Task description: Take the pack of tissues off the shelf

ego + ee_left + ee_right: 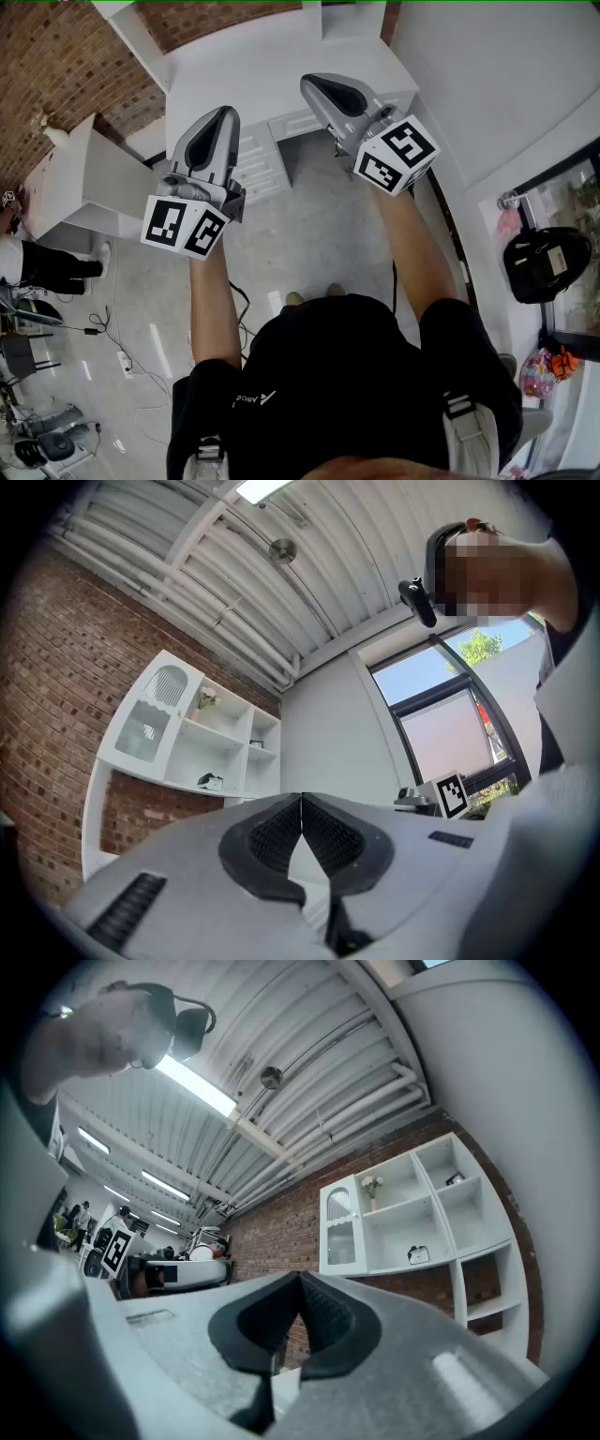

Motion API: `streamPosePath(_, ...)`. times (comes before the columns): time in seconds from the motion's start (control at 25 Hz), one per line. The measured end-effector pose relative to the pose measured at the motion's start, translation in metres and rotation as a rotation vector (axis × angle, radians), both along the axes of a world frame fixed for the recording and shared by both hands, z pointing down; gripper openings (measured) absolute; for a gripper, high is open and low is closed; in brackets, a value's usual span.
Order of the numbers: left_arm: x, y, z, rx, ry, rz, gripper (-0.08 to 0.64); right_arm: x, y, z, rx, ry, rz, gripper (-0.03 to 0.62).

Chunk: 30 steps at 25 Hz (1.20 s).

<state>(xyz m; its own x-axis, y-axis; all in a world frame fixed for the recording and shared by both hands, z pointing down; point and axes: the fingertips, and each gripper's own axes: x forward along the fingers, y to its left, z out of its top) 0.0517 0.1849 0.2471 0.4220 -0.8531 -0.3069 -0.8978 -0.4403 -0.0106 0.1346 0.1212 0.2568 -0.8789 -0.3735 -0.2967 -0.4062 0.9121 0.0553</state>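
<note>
A white shelf unit (pixel 412 1218) stands against a brick wall. On a middle shelf lies a small dark-and-white pack, seemingly the tissues (pixel 418 1254); it also shows in the left gripper view as a small pack (pixel 211 782) in the shelf unit (pixel 192 742). Both grippers are held up in front of the person, well short of the shelf. My left gripper (pixel 301 803) is shut with nothing between its jaws, and in the head view it (pixel 225 114) points away from the body. My right gripper (pixel 300 1283) is also shut and empty, a little farther forward (pixel 315 84).
A vase of flowers (pixel 373 1185) and a small dark item (pixel 454 1178) sit on higher shelves. Seen from above, a white cabinet with drawers (pixel 262 159) is ahead. A black backpack (pixel 548 262) lies at the right, cables (pixel 122 356) and a person's legs (pixel 47 262) at the left.
</note>
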Motion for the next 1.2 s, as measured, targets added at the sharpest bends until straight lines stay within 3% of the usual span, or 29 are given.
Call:
streamPosePath(0.72, 0.053, -0.031, 0.000, 0.000, -0.021, -0.065, 0.000, 0.055, -0.028, -0.005, 0.010, -0.047, -0.070, 0.003)
streamPosePath(1.2, 0.033, -0.079, -0.012, 0.025, -0.032, -0.080, 0.000, 0.035, -0.075, -0.017, 0.029, -0.039, -0.060, 0.003)
